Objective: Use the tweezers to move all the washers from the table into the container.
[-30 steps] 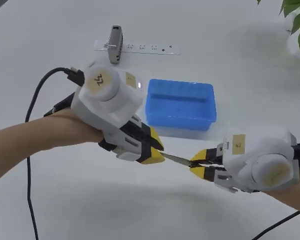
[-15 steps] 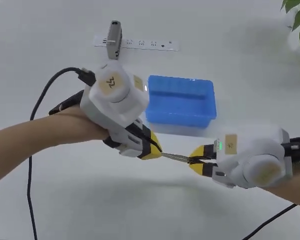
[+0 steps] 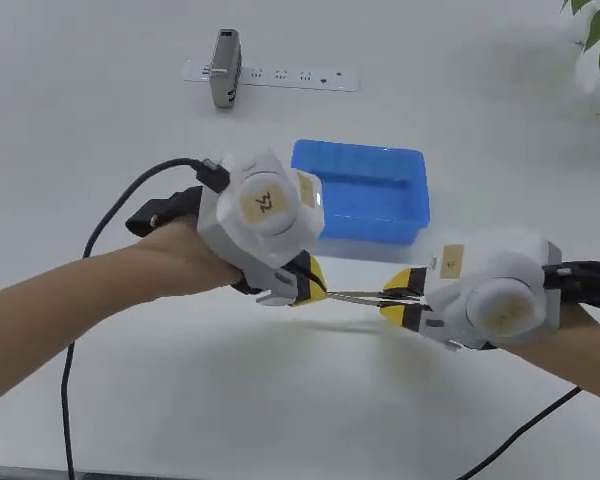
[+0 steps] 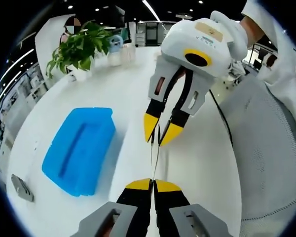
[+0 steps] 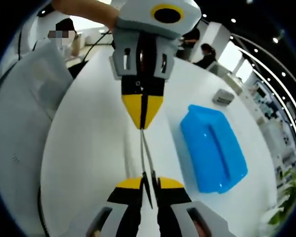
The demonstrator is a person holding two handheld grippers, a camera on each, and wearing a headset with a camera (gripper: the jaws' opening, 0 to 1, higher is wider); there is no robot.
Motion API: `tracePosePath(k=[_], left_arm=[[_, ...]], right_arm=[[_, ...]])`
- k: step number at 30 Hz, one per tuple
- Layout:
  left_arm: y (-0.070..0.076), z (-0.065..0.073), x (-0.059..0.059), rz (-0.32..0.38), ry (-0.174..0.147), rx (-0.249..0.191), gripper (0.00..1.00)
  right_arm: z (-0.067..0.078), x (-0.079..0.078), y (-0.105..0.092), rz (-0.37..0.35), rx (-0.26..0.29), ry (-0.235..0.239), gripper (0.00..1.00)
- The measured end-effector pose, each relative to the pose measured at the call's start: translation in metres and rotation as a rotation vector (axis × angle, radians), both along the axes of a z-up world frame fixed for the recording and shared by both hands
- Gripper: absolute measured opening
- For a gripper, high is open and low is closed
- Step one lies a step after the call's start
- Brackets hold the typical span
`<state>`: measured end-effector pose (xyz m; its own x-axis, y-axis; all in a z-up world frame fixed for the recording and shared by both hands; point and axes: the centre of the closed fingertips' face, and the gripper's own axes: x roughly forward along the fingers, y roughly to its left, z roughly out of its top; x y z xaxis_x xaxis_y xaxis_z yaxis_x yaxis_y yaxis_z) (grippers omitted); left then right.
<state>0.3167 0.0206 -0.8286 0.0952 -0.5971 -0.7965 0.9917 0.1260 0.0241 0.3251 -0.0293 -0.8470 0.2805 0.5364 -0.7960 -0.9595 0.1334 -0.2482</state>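
HANDOVER IN MID-AIR: You hold the tweezers point(image 3: 355, 297) level between both claws, above the white surface point(image 3: 130, 130) and just in front of the blue container point(image 3: 380, 228). The left claw point(image 3: 314, 290) is clamped tight on 1 end, where the 2 thin metal arms meet. The right claw point(image 3: 398, 305) is pinched around the other, darker end, a yellow pad on either side of the arms.

This reads as the setting-up step, passing or re-seating the tool before any picking, and the container's floor looks bare, so the task seems barely begun. Next, 1 claw has to let go while the other grips firmly, and the tool's points must end up facing outward and free to squeeze.

The tweezers are slim, smooth, springy metal, apt to twist between pads. The container is a shallow, open-topped rectangular tray of glossy plastic with rounded corners. The surface is plain, matt white, and a white power strip point(image 3: 290, 75) lies well apart at its far side.
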Motion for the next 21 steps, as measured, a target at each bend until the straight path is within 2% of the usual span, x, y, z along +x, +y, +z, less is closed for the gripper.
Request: tracePosePath(k=[2,10,11,14,17,19,21], left_arm=[[0.000,-0.006,0.002,-0.009,-0.015,0.019,0.00],[-0.001,-0.023,0.006,-0.010,0.002,0.059,0.00],[0.001,-0.026,0.007,-0.013,-0.004,0.074,0.00],[0.002,-0.030,0.009,-0.010,-0.005,0.085,0.00],[0.007,-0.034,0.009,-0.024,-0.031,0.121,0.00],[0.008,-0.036,0.008,-0.028,-0.018,0.125,0.00],[0.008,-0.036,0.009,-0.022,-0.009,0.111,0.00]], right_arm=[[-0.004,0.001,-0.001,-0.016,0.001,0.010,0.07],[-0.018,0.001,-0.002,-0.051,0.007,0.055,0.08],[-0.016,0.002,-0.001,-0.064,0.030,0.055,0.08],[-0.016,0.003,-0.003,-0.105,0.049,0.100,0.09],[-0.016,0.004,-0.004,-0.135,0.072,0.130,0.09],[-0.016,0.002,-0.005,-0.153,0.084,0.149,0.09],[-0.016,0.002,-0.006,-0.184,0.104,0.160,0.09]])
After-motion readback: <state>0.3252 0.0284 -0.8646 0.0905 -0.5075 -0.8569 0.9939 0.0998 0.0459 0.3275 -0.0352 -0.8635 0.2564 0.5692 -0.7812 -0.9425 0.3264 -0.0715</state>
